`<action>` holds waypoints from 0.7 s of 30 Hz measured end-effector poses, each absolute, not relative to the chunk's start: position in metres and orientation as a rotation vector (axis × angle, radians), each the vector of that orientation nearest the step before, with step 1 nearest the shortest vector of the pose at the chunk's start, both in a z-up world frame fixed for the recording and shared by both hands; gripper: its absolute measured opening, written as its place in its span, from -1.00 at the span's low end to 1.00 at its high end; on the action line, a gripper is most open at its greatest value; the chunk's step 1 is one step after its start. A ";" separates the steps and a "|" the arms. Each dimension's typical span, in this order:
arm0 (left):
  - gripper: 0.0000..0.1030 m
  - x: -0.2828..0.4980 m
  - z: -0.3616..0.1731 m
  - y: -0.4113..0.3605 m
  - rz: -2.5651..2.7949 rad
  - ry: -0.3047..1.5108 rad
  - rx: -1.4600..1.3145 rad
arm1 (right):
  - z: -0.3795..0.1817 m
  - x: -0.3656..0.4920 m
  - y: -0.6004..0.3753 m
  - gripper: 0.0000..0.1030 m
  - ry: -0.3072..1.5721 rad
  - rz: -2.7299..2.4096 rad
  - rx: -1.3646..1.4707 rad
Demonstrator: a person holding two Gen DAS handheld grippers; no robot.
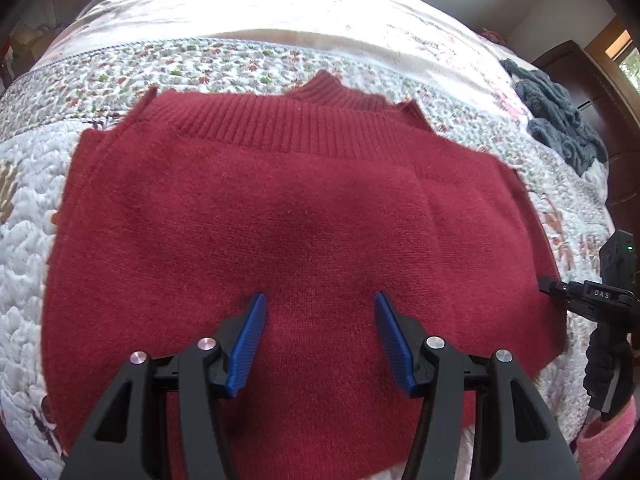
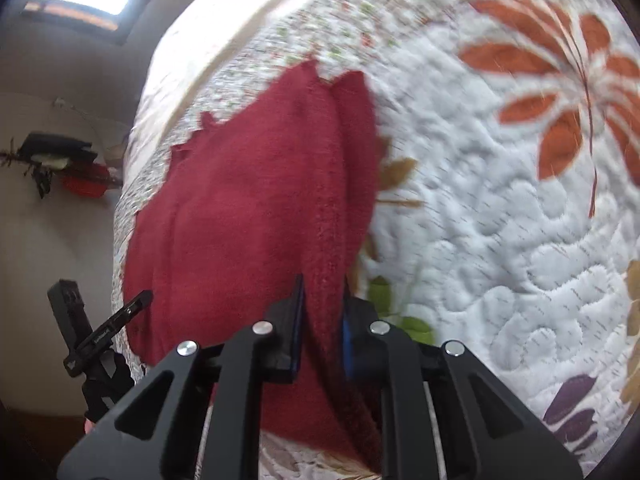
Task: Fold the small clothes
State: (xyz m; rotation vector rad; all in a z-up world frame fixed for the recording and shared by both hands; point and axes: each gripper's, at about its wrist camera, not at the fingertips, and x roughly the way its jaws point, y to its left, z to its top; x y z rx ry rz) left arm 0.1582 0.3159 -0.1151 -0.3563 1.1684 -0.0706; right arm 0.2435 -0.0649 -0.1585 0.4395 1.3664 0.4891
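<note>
A red knit sweater [image 1: 280, 208] lies partly folded on a quilted bedspread [image 1: 24, 216], with its ribbed hem and collar at the far side. My left gripper [image 1: 320, 300] hovers open just above the near middle of the sweater, nothing between its blue pads [image 1: 248, 344]. In the right wrist view, my right gripper [image 2: 322, 286] is shut on a raised fold along the edge of the sweater [image 2: 240, 200]. The left wrist view shows the right gripper [image 1: 546, 282] at the sweater's right edge. The left gripper [image 2: 136, 304] appears at the left of the right wrist view.
A dark grey garment [image 1: 560, 120] lies crumpled on the bed's far right, next to dark wooden furniture [image 1: 580, 68]. A pink sleeve [image 1: 608, 436] shows at the lower right. The floral quilt [image 2: 500, 200] stretches to the right of the sweater.
</note>
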 end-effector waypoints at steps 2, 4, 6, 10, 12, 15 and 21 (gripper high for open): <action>0.10 0.155 -0.105 0.320 -0.083 1.147 -0.368 | -0.140 0.241 -0.054 -0.75 1.341 0.517 0.414; 0.10 0.152 -0.099 0.324 -0.084 1.133 -0.374 | -0.120 0.239 -0.039 -0.75 1.310 0.563 0.399; 0.10 0.149 -0.092 0.329 -0.084 1.120 -0.387 | -0.104 0.236 -0.020 -0.75 1.292 0.598 0.365; 0.10 0.149 -0.086 0.336 -0.076 1.105 -0.400 | -0.085 0.230 0.029 -0.75 1.285 0.656 0.270; 0.10 0.148 -0.085 0.342 -0.072 1.104 -0.422 | -0.085 0.229 0.050 -0.75 1.293 0.654 0.209; 0.10 0.146 -0.087 0.349 -0.068 1.105 -0.450 | -0.091 0.224 0.076 -0.75 1.316 0.651 0.147; 0.10 0.144 -0.088 0.355 -0.070 1.101 -0.475 | -0.118 0.225 0.106 -0.75 1.371 0.631 0.107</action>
